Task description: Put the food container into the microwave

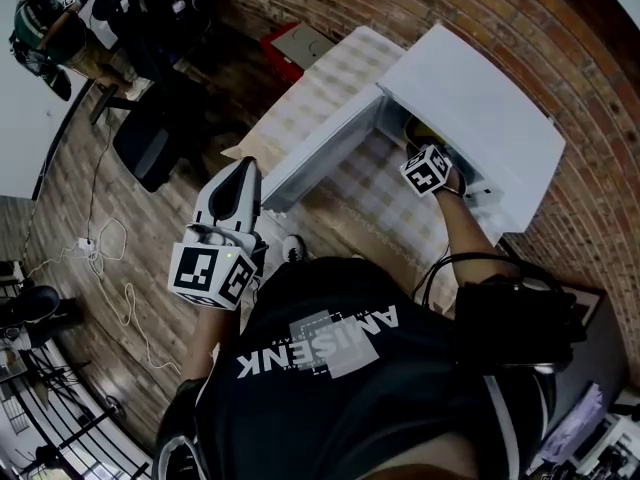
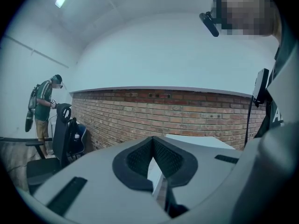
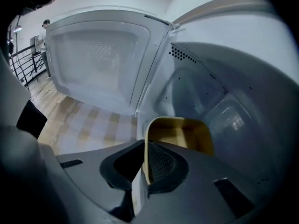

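While your right gripper [image 3: 145, 147] reaches into the open microwave [image 1: 485, 118], its jaws are clamped on the near wall of the yellow container [image 3: 182, 135], with the rim running up between the pads. The container sits inside the cavity, towards the front; you cannot tell whether it rests on the floor or hangs from the grip. The door [image 3: 96, 55] stands wide open on your left, over the checked cloth [image 3: 86, 125] that the microwave stands on. Your left gripper [image 2: 153, 143] is held back by your left side, out past the door's free end and touching nothing. Its jaws are closed together with nothing between them, and they point at the brick wall [image 2: 177, 118].
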`<action>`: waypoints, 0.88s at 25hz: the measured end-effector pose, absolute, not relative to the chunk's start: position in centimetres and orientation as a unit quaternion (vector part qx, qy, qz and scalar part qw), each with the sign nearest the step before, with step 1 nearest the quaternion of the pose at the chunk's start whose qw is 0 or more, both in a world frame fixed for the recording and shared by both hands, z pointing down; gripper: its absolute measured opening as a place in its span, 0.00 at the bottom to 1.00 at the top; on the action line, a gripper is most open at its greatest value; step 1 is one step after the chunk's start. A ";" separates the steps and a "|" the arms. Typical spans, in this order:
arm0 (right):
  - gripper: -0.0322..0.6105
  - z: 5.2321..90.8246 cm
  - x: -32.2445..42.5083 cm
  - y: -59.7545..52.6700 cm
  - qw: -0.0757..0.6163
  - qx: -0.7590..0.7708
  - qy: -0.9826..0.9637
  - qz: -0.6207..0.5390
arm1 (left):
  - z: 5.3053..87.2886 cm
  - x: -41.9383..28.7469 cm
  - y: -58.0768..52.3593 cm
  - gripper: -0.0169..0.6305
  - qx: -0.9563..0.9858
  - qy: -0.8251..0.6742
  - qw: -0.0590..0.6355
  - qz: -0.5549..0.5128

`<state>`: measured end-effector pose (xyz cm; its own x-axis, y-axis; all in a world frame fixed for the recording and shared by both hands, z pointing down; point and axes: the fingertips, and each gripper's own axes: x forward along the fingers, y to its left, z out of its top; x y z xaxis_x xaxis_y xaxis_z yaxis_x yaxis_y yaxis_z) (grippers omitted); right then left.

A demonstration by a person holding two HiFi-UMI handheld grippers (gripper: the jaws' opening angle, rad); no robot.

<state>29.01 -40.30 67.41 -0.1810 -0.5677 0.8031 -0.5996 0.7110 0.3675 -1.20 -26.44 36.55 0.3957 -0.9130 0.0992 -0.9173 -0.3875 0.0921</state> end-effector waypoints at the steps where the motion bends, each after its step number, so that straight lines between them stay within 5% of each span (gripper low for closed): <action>1: 0.13 67.6 29.2 -40.5 0.516 0.382 -0.766 0.018 | 36.6 -1.2 -26.5 0.05 0.833 -0.550 0.066 0.018; 22: 0.14 68.5 30.8 -42.3 0.518 0.437 -0.735 0.032 | 37.0 -0.9 -28.1 0.05 0.846 -0.526 0.077 0.019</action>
<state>30.75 -42.27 68.48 -0.0818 -0.6091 0.7889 -0.6748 0.6164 0.4059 -0.88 -28.07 36.98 0.4450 -0.8882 0.1142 -0.8942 -0.4338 0.1101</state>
